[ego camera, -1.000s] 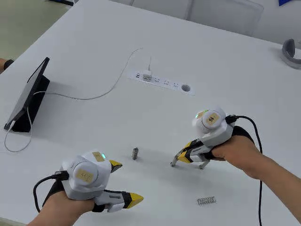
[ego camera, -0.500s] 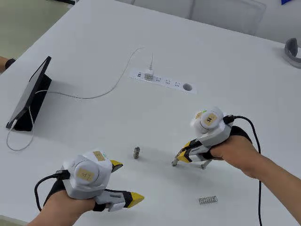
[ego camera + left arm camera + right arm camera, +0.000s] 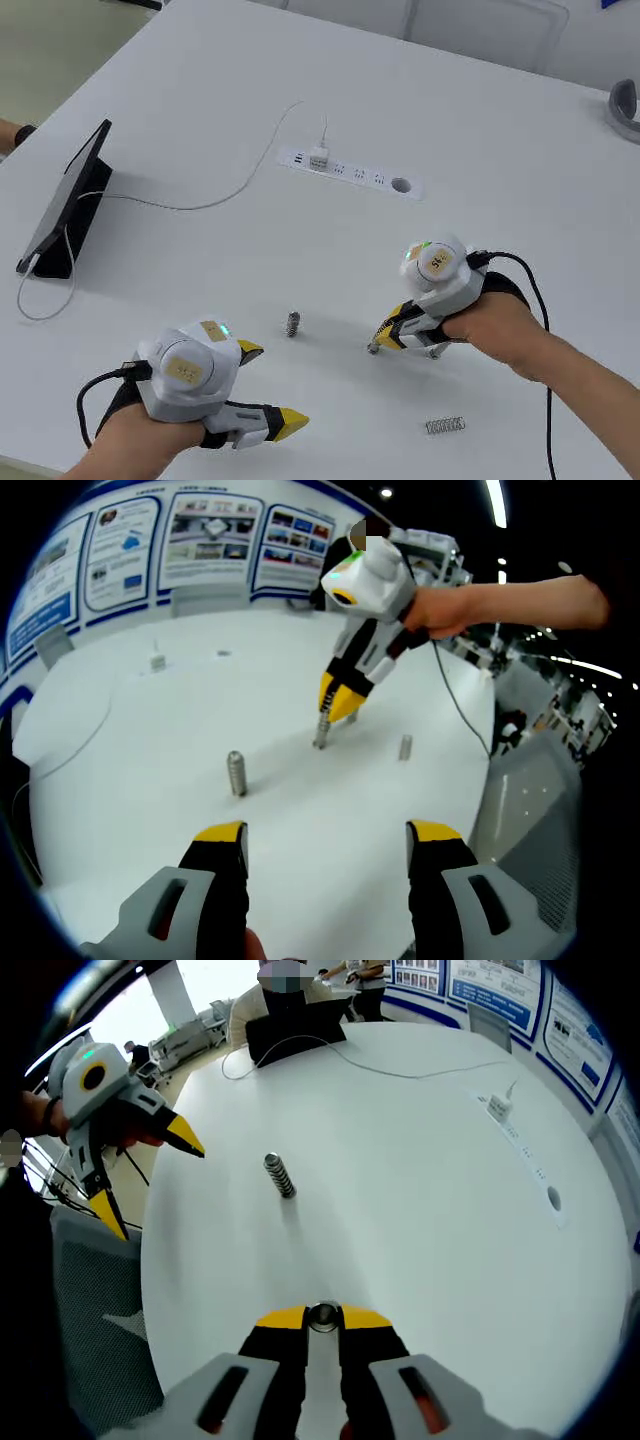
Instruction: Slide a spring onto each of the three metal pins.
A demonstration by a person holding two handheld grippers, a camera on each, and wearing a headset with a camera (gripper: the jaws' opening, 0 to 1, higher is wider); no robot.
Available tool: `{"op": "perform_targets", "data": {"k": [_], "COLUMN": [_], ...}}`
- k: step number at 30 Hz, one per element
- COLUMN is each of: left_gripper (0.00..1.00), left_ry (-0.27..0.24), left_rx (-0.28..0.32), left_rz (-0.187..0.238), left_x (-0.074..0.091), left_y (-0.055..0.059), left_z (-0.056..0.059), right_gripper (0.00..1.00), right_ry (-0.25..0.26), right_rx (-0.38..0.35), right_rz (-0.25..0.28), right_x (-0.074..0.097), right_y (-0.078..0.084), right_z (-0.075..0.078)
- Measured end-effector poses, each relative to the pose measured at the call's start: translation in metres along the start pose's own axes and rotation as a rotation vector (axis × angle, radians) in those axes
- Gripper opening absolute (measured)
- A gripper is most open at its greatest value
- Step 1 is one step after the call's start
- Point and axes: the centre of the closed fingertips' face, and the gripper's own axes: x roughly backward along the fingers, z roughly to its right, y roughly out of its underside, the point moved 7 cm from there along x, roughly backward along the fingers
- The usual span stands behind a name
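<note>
Head view: left gripper (image 3: pixel 270 387), lower left, jaws spread; right gripper (image 3: pixel 385 335), right of centre, pinching a spring (image 3: pixel 373 347). Left gripper view: that spring (image 3: pixel 321 730) stands just above centre, beyond the spread jaws. Right gripper view: spring (image 3: pixel 322 1316) clamped between its tips, bottom centre.

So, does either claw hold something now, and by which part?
The right claw is shut on the top end of a small upright metal piece, pin or spring I cannot tell. The left claw is open, empty.
</note>
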Motion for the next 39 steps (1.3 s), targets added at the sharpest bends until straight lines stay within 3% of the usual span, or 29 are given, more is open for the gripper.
{"op": "perform_targets", "data": {"k": [22, 34, 39], "left_gripper": [0.68, 0.68, 0.68], "left_ry": [-0.004, -0.005, -0.006], "left_rx": [-0.005, -0.010, -0.012], "left_rz": [-0.009, -0.012, -0.014], "left_x": [-0.001, 0.001, 0.002], "left_y": [0.000, -0.003, -0.003], "left_z": [0.001, 0.001, 0.001], "right_gripper": [0.13, 0.14, 0.21], "right_ry": [0.012, 0.002, 0.006], "right_rx": [0.015, 0.015, 0.017], "right_rz": [-0.004, 0.007, 0.016], "right_x": [-0.019, -0.021, -0.015], "right_y": [0.006, 0.006, 0.009], "right_z": [0.002, -0.001, -0.004]}}
